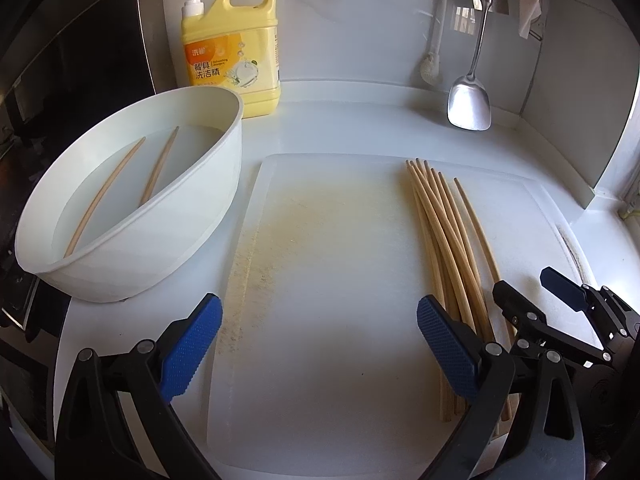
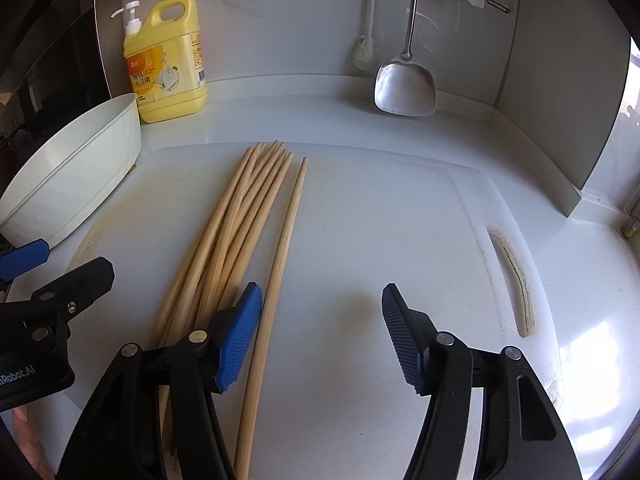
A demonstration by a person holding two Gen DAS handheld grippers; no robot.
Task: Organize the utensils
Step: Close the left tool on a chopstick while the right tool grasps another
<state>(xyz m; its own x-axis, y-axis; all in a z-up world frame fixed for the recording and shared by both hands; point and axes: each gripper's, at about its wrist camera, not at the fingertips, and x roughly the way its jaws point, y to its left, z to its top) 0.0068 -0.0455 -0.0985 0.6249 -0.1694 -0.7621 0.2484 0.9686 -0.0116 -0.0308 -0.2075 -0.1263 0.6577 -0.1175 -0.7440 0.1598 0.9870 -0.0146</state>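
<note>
The left gripper (image 1: 320, 344) and the right gripper (image 2: 322, 334) both stood wide open and held nothing. A bundle of wooden chopsticks (image 2: 240, 236) lay on the white cutting board (image 2: 380, 208), one loose chopstick (image 2: 280, 264) just beside it; judged light, stiff, prone to roll, best pinched mid-length. Two more chopsticks (image 1: 120, 184) lay in the white basin (image 1: 160, 240).
</note>
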